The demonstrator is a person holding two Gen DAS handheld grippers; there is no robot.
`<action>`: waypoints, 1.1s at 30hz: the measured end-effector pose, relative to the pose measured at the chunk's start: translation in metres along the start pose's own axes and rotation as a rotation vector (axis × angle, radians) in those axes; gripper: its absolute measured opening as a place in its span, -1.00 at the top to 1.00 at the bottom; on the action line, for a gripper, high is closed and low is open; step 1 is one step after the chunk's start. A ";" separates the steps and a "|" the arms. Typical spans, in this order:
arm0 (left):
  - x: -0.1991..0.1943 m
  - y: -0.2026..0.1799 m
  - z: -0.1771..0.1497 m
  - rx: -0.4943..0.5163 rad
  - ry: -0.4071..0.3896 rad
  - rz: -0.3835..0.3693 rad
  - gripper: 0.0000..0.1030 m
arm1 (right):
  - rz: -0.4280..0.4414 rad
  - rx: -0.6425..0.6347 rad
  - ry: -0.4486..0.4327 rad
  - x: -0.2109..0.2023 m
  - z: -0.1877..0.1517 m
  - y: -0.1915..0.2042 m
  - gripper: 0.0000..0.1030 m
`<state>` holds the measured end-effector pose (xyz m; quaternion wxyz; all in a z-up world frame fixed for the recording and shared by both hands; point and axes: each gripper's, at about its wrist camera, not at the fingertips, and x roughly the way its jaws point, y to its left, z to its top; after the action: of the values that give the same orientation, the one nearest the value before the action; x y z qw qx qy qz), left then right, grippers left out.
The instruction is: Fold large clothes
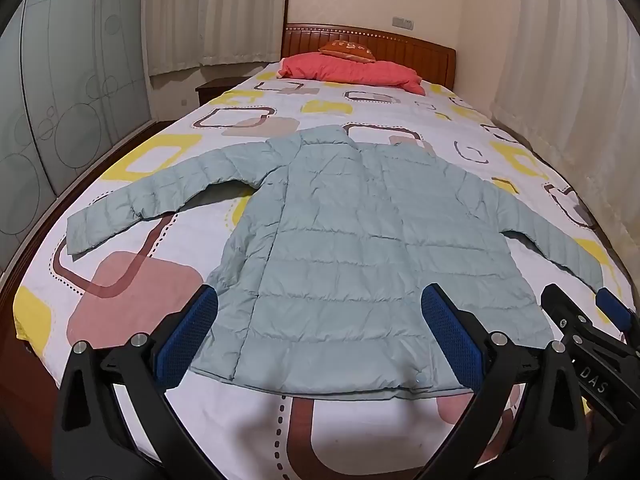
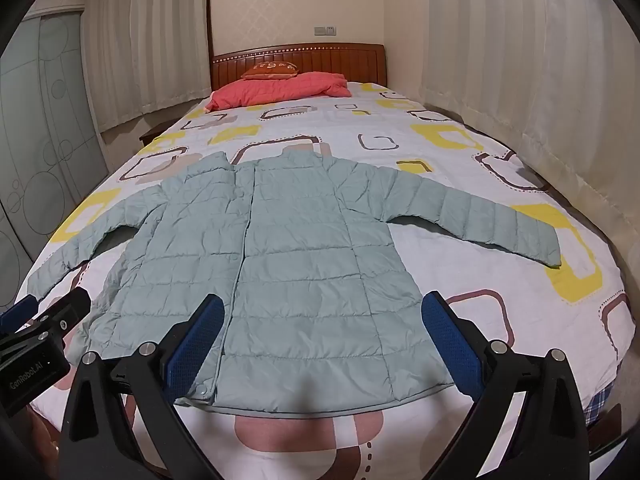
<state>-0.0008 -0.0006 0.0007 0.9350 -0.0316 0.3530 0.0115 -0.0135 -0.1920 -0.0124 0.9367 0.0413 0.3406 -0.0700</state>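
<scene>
Lying flat and wholly unfolded on the bed [image 1: 168,432]: jacket [image 1: 340,248], front up, closed down the middle, collar toward the pillow [image 1: 352,70], both sleeves spread out to the sides of its body. Hovering just short of the jacket's hem, left gripper [image 1: 316,340] and right gripper [image 2: 322,340], both spread wide with nothing between the pads and no cloth touched. Judging by that, no fold made yet; sleeves to bring in over the jacket's body, then hem toward collar, all left to do.

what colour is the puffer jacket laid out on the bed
Pale mint green, quilted all over. The jacket shows best in the right wrist view.
</scene>
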 end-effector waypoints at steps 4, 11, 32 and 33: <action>-0.002 -0.001 -0.001 0.000 -0.002 -0.002 -0.96 | 0.001 0.001 0.001 0.000 0.000 0.000 -0.90; 0.002 0.006 0.001 0.003 -0.001 -0.005 -0.96 | 0.000 -0.002 0.000 0.000 0.000 0.001 -0.90; -0.001 0.005 -0.002 -0.001 0.013 0.002 -0.96 | 0.000 -0.004 0.002 -0.001 -0.004 0.004 -0.90; -0.001 0.005 -0.002 0.000 0.013 0.002 -0.96 | 0.000 -0.003 0.002 -0.001 -0.004 0.004 -0.90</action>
<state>-0.0031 0.0045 0.0000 0.9327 -0.0313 0.3590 0.0124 -0.0165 -0.1871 -0.0148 0.9364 0.0401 0.3417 -0.0694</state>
